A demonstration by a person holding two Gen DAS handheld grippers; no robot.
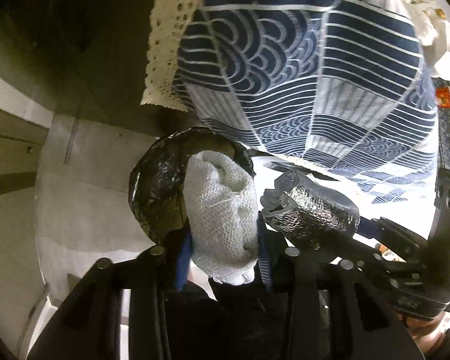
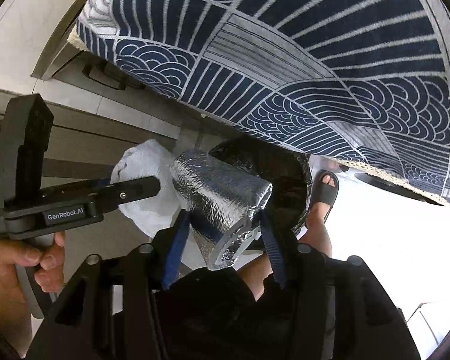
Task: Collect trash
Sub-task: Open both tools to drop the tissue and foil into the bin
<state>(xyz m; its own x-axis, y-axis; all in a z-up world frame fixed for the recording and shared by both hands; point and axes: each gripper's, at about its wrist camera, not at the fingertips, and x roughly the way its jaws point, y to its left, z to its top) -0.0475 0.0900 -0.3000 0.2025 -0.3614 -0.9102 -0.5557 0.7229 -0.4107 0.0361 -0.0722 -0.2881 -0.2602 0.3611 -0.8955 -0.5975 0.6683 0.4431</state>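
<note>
My left gripper [image 1: 223, 249] is shut on a crumpled white paper towel [image 1: 222, 210], held just over a trash bin lined with a black bag [image 1: 156, 192]. My right gripper [image 2: 222, 234] is shut on a silver foil wrapper [image 2: 219, 198], held over the same black-lined bin [image 2: 285, 180]. The foil wrapper also shows in the left wrist view [image 1: 312, 213], right of the towel. The left gripper and its towel [image 2: 144, 186] show in the right wrist view, left of the foil.
A table with a blue and white wave-pattern cloth [image 1: 300, 75] with a lace edge overhangs the bin; it also shows in the right wrist view [image 2: 315, 60]. The person's sandalled foot [image 2: 324, 192] stands beside the bin. Pale tiled floor [image 1: 84, 210] surrounds it.
</note>
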